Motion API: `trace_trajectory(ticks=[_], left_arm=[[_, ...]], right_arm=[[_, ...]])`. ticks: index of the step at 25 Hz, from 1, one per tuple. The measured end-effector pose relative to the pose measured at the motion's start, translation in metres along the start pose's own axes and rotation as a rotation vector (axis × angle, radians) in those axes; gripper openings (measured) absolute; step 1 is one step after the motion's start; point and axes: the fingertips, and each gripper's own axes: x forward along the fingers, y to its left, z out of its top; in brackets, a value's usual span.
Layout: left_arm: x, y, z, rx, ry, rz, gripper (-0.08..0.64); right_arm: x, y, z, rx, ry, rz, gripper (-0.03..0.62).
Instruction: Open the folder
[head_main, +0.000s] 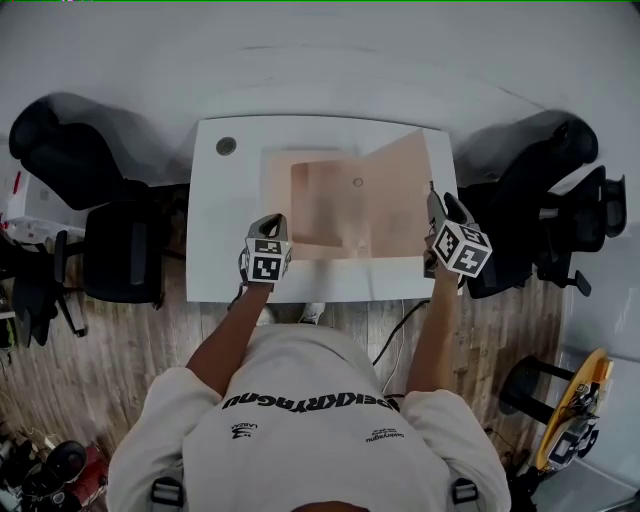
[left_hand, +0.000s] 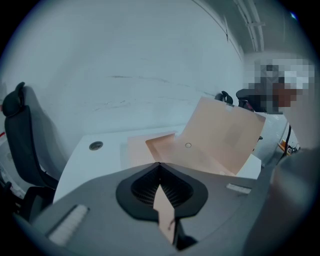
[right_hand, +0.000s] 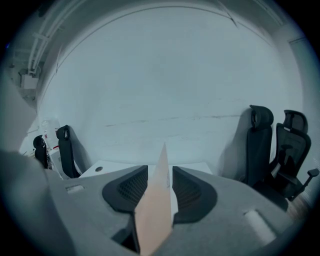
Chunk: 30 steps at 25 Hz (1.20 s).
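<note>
A peach paper folder (head_main: 320, 200) lies on the white desk (head_main: 225, 230), with a small round fastener (head_main: 358, 183) on its inner sheet. Its cover (head_main: 400, 195) stands raised and tilted at the right side; the left gripper view shows the cover (left_hand: 222, 132) up too. My left gripper (head_main: 268, 222) sits at the folder's near edge, jaws shut (left_hand: 159, 165) on a strip of the lower sheet. My right gripper (head_main: 437, 205) is at the cover's near right corner. Its jaws (right_hand: 160, 172) stand apart with the cover's edge (right_hand: 157, 210) between them, a gap showing beside it.
A round cable hole (head_main: 226, 146) is in the desk's far left corner. Black office chairs stand left (head_main: 120, 250) and right (head_main: 540, 210) of the desk. A blank wall is behind it. A person sits at the far right in the left gripper view.
</note>
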Motion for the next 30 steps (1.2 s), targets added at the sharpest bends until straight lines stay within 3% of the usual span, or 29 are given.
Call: trace_trajectory(ticks=[9,17,30], left_arm=[[-0.033,0.011,0.026,-0.039,-0.086,-0.001,-0.005],[-0.068,0.015,0.056,-0.083,-0.172,-0.012,-0.005],[-0.123,0.017,0.099,-0.075,-0.308,-0.012,-0.005]], right_arm=[[-0.018,0.047,0.023,-0.023,-0.079,0.043,0.122],[-0.044,0.100,0.045,-0.049,-0.166,0.087,0.002],[-0.058,0.192,0.047,-0.096,-0.237,0.182,0.001]])
